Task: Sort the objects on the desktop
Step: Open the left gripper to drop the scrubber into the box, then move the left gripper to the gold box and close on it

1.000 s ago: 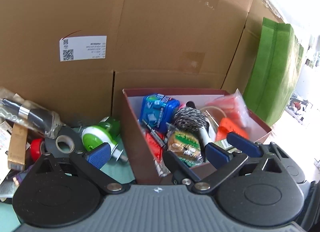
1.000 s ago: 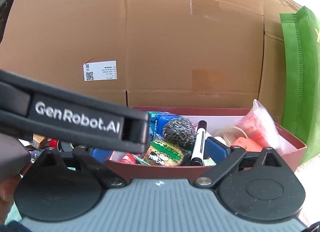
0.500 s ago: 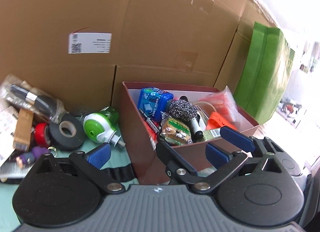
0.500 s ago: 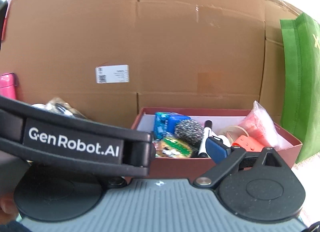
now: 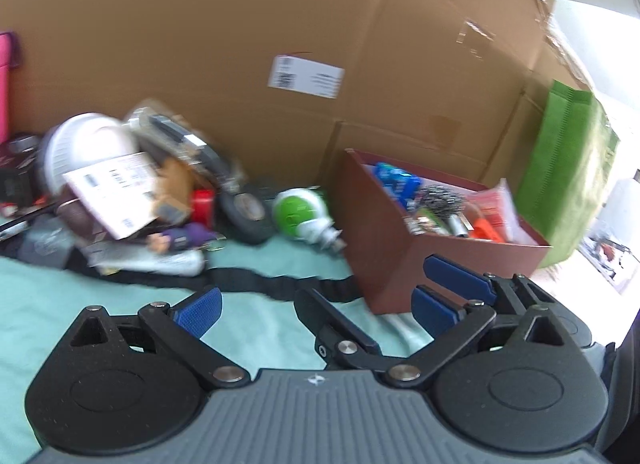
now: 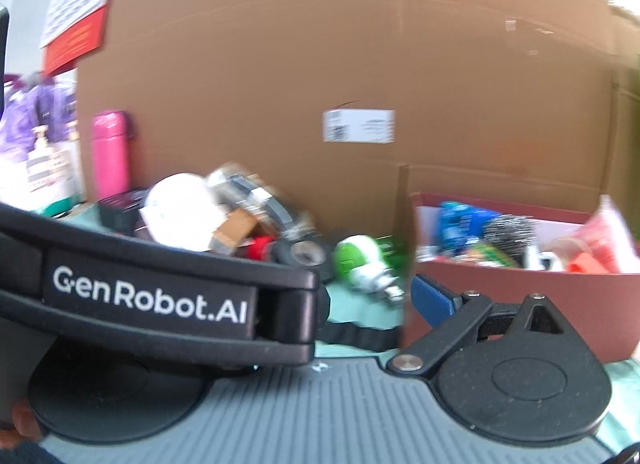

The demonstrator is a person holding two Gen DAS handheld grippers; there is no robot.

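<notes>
Left wrist: left tongs (image 5: 316,310) gape empty beside red box (image 5: 384,236).

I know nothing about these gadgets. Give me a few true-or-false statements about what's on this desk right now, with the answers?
1. The red box holds several items. True.
2. The green and white gadget lies inside the red box. False: it lies on the table beside the box.
3. The left gripper is holding something. False: its fingers are apart with nothing between them.
4. A black strap lies on the teal cloth. True.
5. The big cardboard box stands behind the clutter. True.
</notes>
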